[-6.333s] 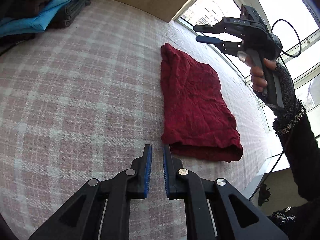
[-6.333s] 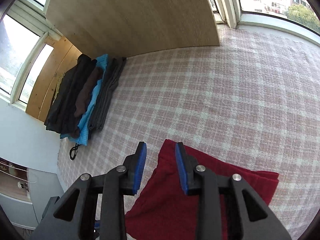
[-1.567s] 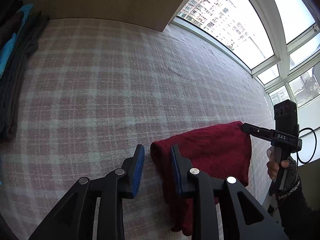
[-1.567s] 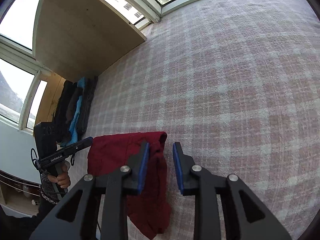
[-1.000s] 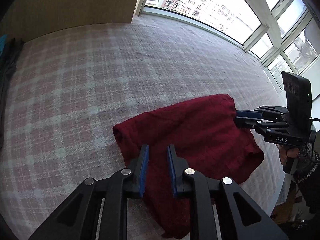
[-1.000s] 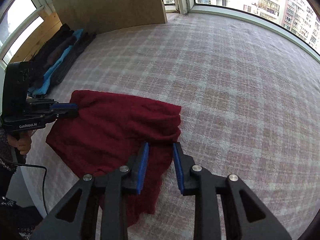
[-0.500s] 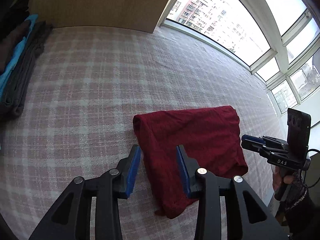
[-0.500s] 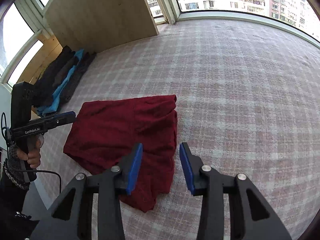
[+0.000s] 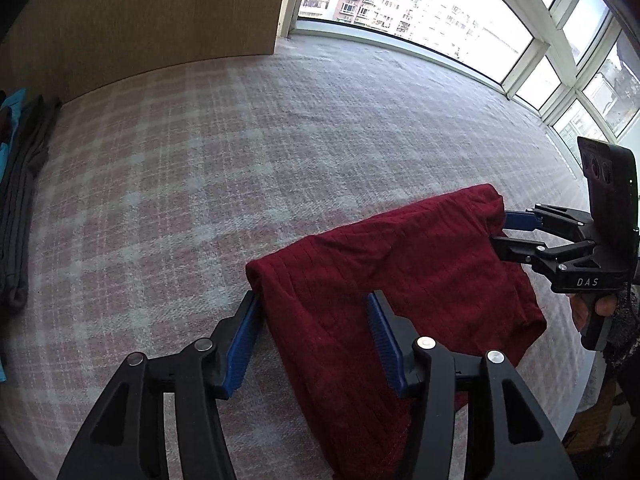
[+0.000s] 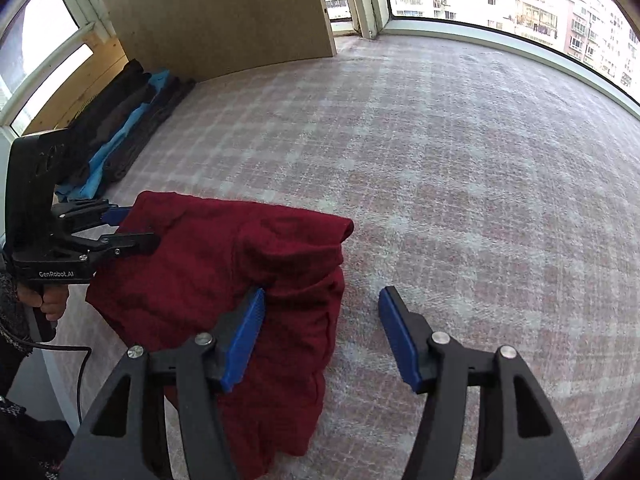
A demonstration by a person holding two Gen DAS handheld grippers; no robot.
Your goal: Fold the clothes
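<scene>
While agape, both tongs (image 9: 314,334) (image 10: 322,334) garment-straddling.

I see dark red garment (image 9: 400,280) folded in loose rectangle, wrinkled, lying flat on pink plaid cover, one edge hanging off near side.

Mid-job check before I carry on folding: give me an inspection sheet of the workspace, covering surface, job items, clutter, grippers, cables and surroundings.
Surface: pink-and-white plaid cloth covers the whole work area.
Job's things: dark red garment, partly folded and wrinkled, lies near the front edge.
Clutter: stack of dark and blue clothes along the far left side.
Grippers: left gripper open, its jaws either side of one garment corner; right gripper open over the opposite corner, one pad above the cloth.
Cables: black cable hangs below the left gripper's handle.
Surroundings: wooden panel at the back, windows onto apartment blocks.
</scene>
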